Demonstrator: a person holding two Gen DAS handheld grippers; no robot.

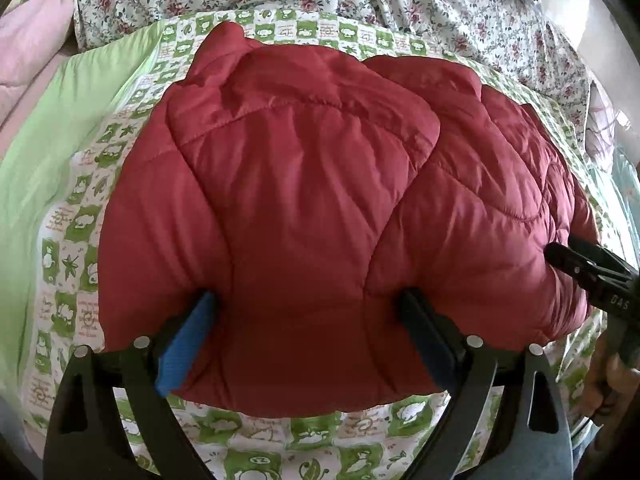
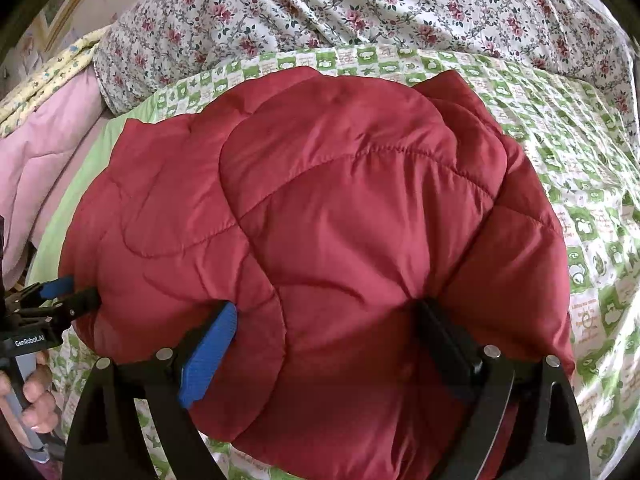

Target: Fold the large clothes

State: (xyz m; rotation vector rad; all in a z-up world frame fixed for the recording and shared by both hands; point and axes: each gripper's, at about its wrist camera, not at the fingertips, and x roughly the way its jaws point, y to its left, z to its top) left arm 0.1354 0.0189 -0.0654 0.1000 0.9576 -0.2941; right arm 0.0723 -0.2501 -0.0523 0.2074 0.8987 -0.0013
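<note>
A red quilted puffer jacket (image 1: 320,200) lies folded in a thick bundle on a green-and-white patterned sheet (image 1: 80,312). My left gripper (image 1: 308,308) has its two fingers spread wide around the near edge of the jacket, the padded fabric bulging between them. My right gripper (image 2: 328,312) stands the same way on the jacket (image 2: 340,220), its fingers wide apart around a thick fold. The right gripper also shows at the right edge of the left wrist view (image 1: 580,260), touching the jacket's right side. The left gripper shows at the left edge of the right wrist view (image 2: 64,296).
A floral quilt (image 2: 360,4) is heaped behind the jacket. A pink blanket (image 2: 36,160) and a plain green cloth (image 1: 52,140) lie to the left. The patterned sheet (image 2: 580,200) stretches to the right and front.
</note>
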